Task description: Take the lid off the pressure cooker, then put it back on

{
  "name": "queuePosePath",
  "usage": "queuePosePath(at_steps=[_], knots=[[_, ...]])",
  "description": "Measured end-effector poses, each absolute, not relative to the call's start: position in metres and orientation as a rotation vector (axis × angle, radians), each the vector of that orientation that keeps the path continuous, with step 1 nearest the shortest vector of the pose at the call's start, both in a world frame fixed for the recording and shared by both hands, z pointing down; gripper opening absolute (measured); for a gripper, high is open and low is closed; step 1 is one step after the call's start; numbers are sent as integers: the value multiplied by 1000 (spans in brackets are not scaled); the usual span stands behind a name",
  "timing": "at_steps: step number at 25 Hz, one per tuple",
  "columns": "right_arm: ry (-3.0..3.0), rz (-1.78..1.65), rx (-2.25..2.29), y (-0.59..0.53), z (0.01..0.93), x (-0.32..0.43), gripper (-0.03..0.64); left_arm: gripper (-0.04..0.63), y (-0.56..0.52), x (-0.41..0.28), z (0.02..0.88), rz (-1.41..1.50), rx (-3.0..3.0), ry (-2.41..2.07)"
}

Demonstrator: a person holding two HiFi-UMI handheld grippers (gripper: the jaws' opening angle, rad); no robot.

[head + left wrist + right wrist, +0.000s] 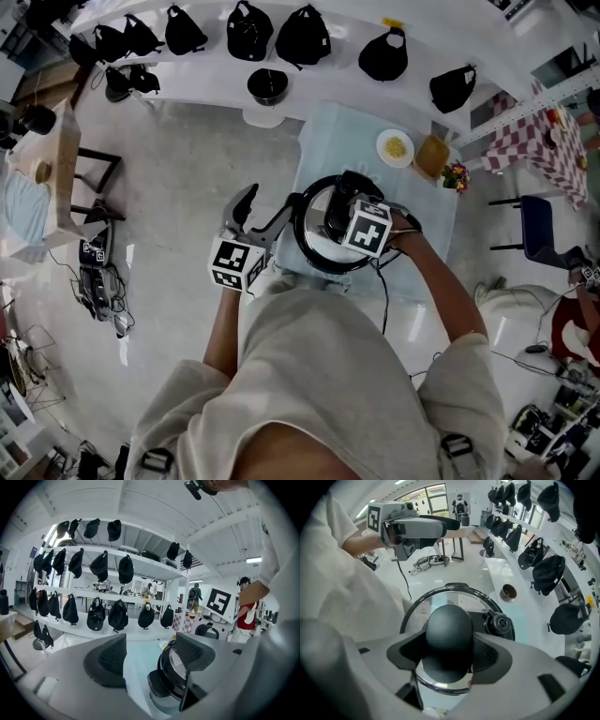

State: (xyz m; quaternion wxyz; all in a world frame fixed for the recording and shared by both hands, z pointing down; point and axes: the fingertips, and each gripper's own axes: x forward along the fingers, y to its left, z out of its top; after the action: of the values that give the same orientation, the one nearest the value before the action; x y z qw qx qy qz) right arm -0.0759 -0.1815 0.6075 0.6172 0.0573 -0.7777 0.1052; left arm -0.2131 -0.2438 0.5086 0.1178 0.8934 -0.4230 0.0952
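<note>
White shelves hung with black bags (pixel 248 28) stand beyond the cooker (pixel 164 674), which sits on a pale blue table (pixel 328 131). Above the cooker, the right gripper (pixel 450 651) has its jaws clamped on the knob (pixel 449 625) of the glass lid (pixel 440 598), which looks seated on the pot. The left gripper (pixel 152 656) hangs just left of the cooker, jaws wide apart, holding nothing. I judge this the grip that starts the lift, though it could be reseating. Lifting calls for a straight rise, perhaps with the left gripper bracing the cooker's side handle (pixel 157 684).
</note>
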Motion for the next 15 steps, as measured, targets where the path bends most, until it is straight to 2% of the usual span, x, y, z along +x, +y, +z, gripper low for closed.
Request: queuePosePath(at_steps=[15], knots=[[-1869,284,223,-183,600,-74,299,324,-242,-185,502,271,2647,-1172]])
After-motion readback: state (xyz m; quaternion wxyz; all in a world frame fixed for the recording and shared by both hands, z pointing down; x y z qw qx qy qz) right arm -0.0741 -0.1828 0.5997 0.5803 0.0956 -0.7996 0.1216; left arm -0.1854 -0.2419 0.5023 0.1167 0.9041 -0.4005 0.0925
